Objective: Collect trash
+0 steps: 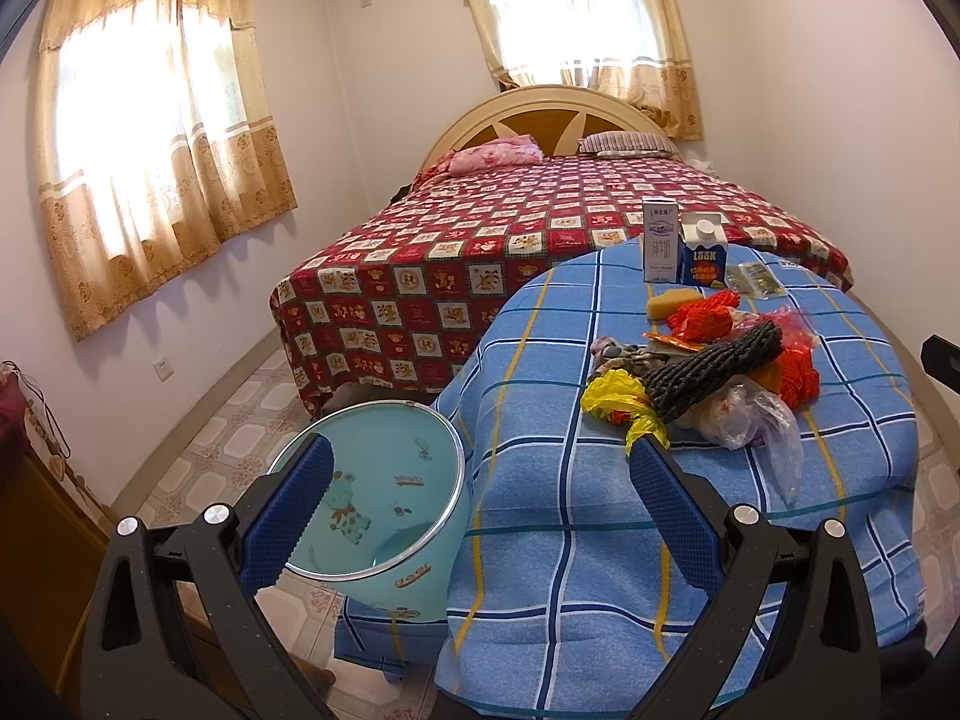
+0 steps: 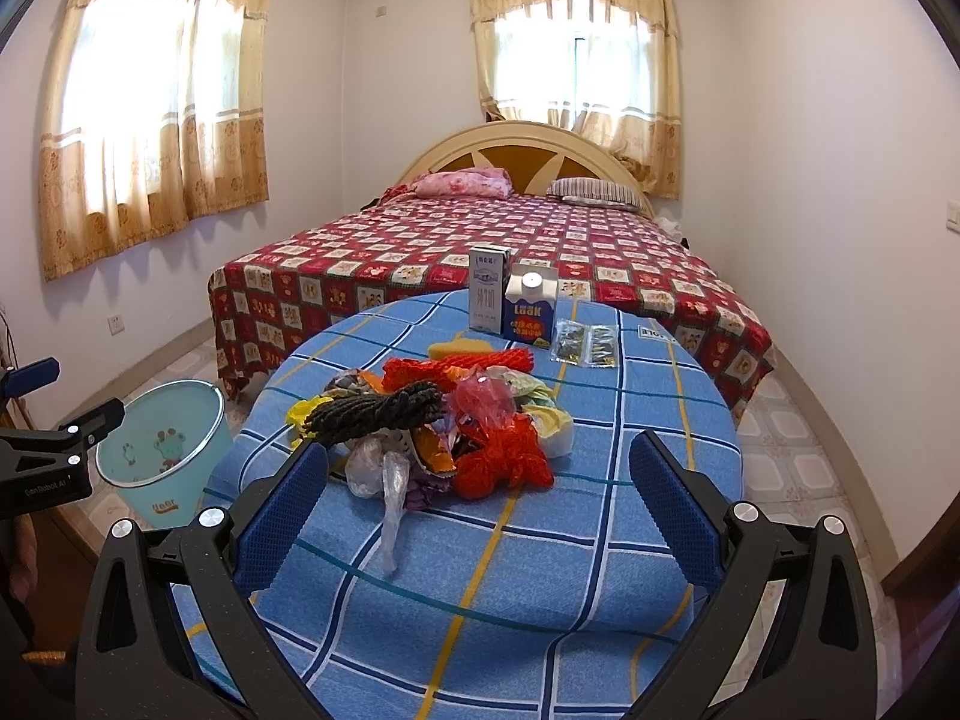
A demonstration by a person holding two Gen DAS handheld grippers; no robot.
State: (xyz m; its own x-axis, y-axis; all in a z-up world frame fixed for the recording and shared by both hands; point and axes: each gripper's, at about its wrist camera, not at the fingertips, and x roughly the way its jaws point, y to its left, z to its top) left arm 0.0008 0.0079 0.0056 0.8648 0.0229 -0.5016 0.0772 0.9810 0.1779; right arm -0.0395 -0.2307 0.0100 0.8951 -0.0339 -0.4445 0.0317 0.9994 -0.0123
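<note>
We hold both grippers over the near edge of the counter (image 2: 600,546), which has a blue checked cloth. The trash pile (image 2: 444,426) sits in the middle of the counter. We use that pile as our landmark.

The right gripper (image 2: 478,516) is just in front of the pile, and the pile lies straight ahead between its fingers. The fingers are spread wide and hold nothing. The left gripper (image 1: 480,516) is off to the left of the pile, so the pile is ahead and to the right of it. Its fingers are spread wide too, and they are empty. We think the right gripper is nearer to the pile.

A dark knitted piece (image 2: 375,408) lies on the left side of the pile. Its long way runs left to right, across the fingers. A clear plastic bag (image 2: 390,492) hangs out of the pile toward us.

The blue bin (image 1: 372,516) stands on the floor, down and to the left of the pile. The left view looks right into the bin, and it looks empty. The right view shows only a little of its inside. Behind the pile stand two cartons (image 2: 510,300).
</note>
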